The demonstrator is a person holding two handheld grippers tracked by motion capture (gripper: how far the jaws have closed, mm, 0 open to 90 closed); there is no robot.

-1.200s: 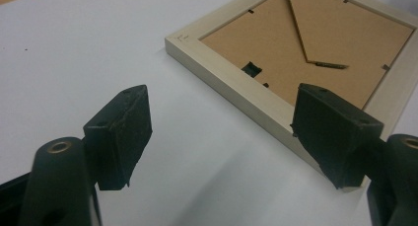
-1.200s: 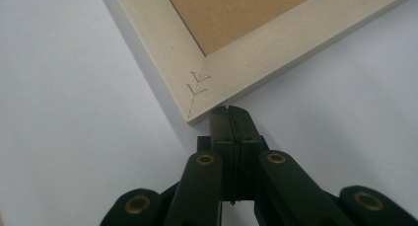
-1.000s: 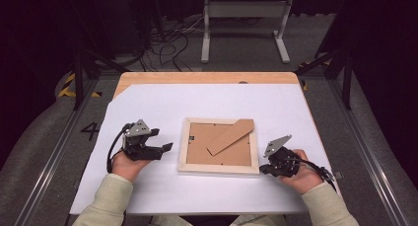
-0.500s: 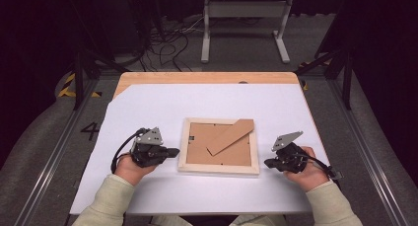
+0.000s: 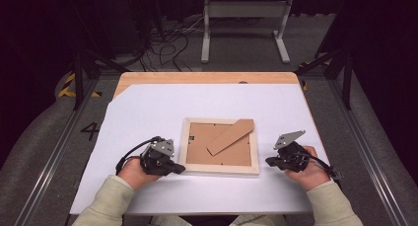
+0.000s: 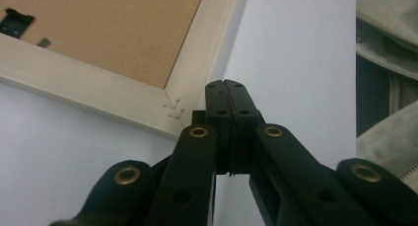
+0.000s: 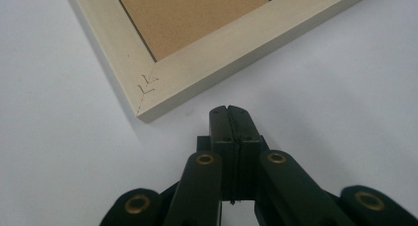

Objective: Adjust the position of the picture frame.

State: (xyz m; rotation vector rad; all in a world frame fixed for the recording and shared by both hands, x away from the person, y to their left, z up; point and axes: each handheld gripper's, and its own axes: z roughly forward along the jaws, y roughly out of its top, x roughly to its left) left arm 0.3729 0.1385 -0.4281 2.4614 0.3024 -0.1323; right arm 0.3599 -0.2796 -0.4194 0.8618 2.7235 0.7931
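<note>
Pale wooden picture frame point(image 5: 220, 146) lay face down mid-table on white sheet point(image 5: 148, 112), brown cardboard stand point(image 5: 230, 136) folded out. Left gripper point(image 5: 178, 169) clenched empty at near-left corner; right gripper point(image 5: 269, 161) clenched empty, just beside near-right corner. Frame unlifted, unopened; judged early stage.

Looking down from above across the tabletop point(image 5: 148, 107); riding low, facing opposite near corners of the picture frame point(image 5: 220, 168), shared overhead.

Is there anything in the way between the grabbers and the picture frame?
Nothing visible. The left gripper sits by the near-left corner of the picture frame, and the right gripper by its near-right corner, with bare white table cover between. Both jaws are shut and empty.
</note>
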